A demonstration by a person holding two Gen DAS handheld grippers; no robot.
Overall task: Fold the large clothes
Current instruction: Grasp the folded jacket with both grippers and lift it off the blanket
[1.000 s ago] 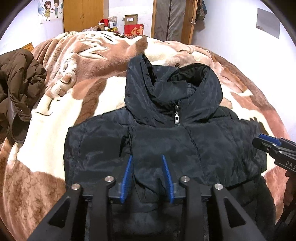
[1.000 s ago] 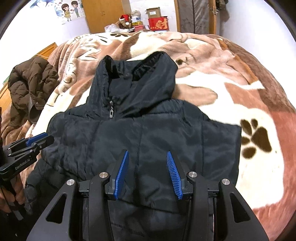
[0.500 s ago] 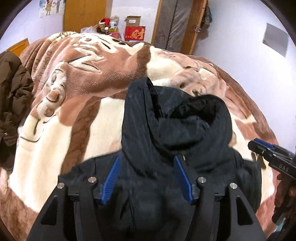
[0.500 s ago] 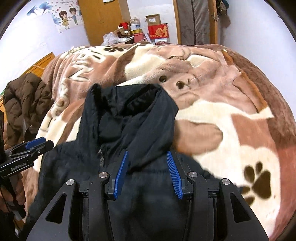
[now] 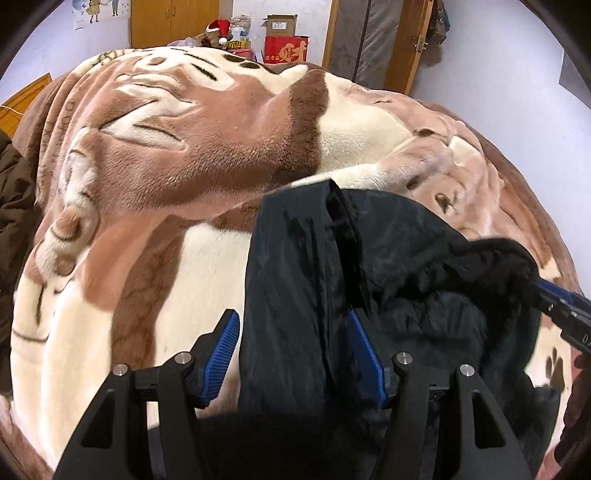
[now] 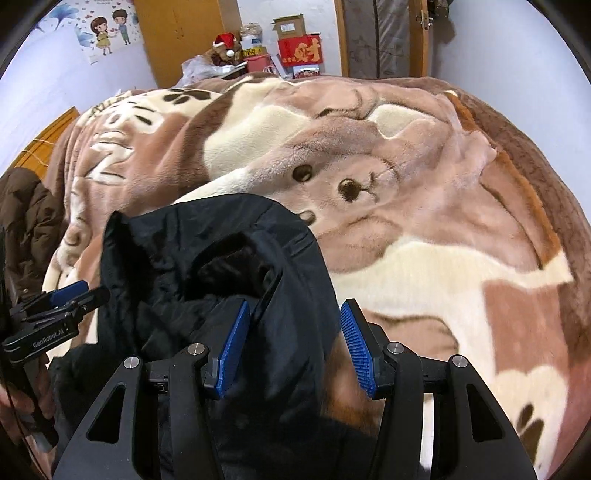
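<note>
- A dark padded jacket (image 5: 303,280) lies on a bed under a plush brown-and-cream blanket (image 5: 155,155) printed with cartoon bears and paw marks; only its hood end shows, the hood's black lining gaping upward.
- The left gripper (image 5: 291,350) hangs over the hood's left edge, its blue-padded jaws spread, having just opened. Fabric lies between the fingers, but the left pad stands clear over the blanket, and nothing is pinched.
- The right gripper (image 6: 295,343) sits over the hood's right edge, jaws likewise apart and just widened. The hood's rim runs between its pads; the right pad is clear of the cloth, and whether the left pad touches it cannot be told.
- Each tool appears at the edge of the other's view, a hand partly visible beneath it.
- A brown quilted coat (image 6: 29,229) is heaped at the bed's left side, well apart from the jacket.
- Beyond the bed: a wooden wardrobe (image 6: 184,37), a red box (image 6: 301,51), a cardboard box (image 6: 290,26) and a Santa hat (image 6: 223,40) among clutter.
</note>
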